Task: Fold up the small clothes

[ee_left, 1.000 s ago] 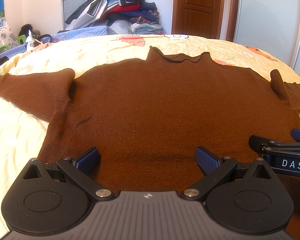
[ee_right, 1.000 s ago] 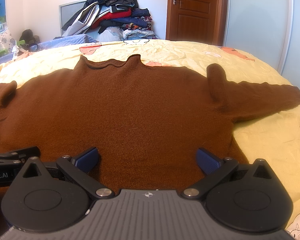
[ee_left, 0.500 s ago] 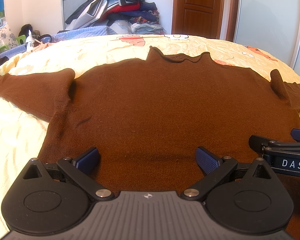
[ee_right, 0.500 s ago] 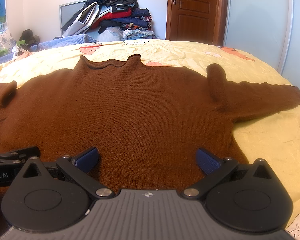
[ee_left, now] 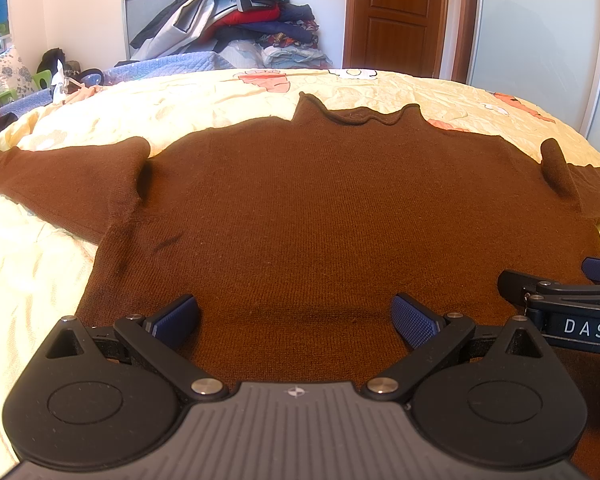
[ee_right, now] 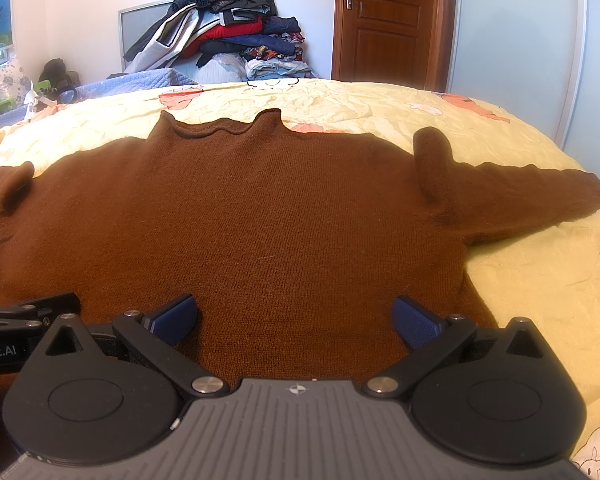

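Observation:
A brown knit sweater (ee_left: 320, 208) lies flat on the yellow bedsheet (ee_left: 180, 108), collar away from me and sleeves spread to both sides. It also fills the right wrist view (ee_right: 260, 220). My left gripper (ee_left: 296, 320) is open and empty over the sweater's lower hem, left of centre. My right gripper (ee_right: 296, 320) is open and empty over the hem, right of centre. The right gripper's side shows at the right edge of the left wrist view (ee_left: 560, 304). A fold of cloth (ee_right: 434, 164) stands up at the right shoulder.
A pile of clothes (ee_left: 236, 20) is heaped against the far wall behind the bed. A wooden door (ee_left: 396, 16) and a pale wardrobe panel (ee_left: 536, 48) stand at the back right. Small items and a blue quilt (ee_left: 172, 66) lie at the far left.

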The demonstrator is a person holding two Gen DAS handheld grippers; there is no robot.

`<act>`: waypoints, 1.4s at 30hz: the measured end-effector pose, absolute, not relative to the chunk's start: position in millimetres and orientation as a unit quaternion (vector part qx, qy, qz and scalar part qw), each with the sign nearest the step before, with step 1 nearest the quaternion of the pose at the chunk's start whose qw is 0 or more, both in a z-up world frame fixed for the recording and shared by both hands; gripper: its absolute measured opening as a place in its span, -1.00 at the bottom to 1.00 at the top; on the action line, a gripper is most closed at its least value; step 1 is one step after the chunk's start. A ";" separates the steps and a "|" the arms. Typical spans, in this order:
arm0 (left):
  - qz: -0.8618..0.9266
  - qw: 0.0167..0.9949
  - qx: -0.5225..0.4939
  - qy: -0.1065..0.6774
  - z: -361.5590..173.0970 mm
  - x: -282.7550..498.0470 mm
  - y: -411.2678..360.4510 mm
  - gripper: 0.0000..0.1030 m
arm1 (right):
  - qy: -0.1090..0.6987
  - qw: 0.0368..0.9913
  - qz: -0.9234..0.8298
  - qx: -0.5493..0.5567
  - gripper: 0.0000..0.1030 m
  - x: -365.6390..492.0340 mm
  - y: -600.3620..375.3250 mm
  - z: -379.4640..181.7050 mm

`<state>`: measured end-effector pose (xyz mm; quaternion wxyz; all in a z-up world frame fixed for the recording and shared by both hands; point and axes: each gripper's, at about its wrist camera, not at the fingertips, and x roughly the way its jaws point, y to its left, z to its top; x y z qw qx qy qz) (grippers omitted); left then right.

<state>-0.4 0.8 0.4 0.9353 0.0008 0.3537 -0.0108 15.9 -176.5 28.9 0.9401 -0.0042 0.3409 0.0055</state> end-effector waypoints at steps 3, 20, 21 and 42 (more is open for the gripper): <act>-0.011 0.935 0.001 0.354 0.4 -0.4 0.8 1.00 | 0.341 0.940 0.005 -0.004 1.00 15.9 -176.4 28.9; -0.011 0.935 0.001 0.354 0.3 -0.5 0.8 1.00 | 0.192 0.939 0.013 0.286 1.00 14.3 -372.8 109.3; -0.011 0.935 0.001 0.354 0.4 -0.4 0.8 1.00 | 0.197 0.924 0.004 0.328 1.00 21.9 -408.1 109.0; -0.010 0.935 0.001 0.354 0.3 -0.6 0.7 1.00 | 0.224 0.862 -0.142 0.433 -0.13 130.2 -598.1 30.2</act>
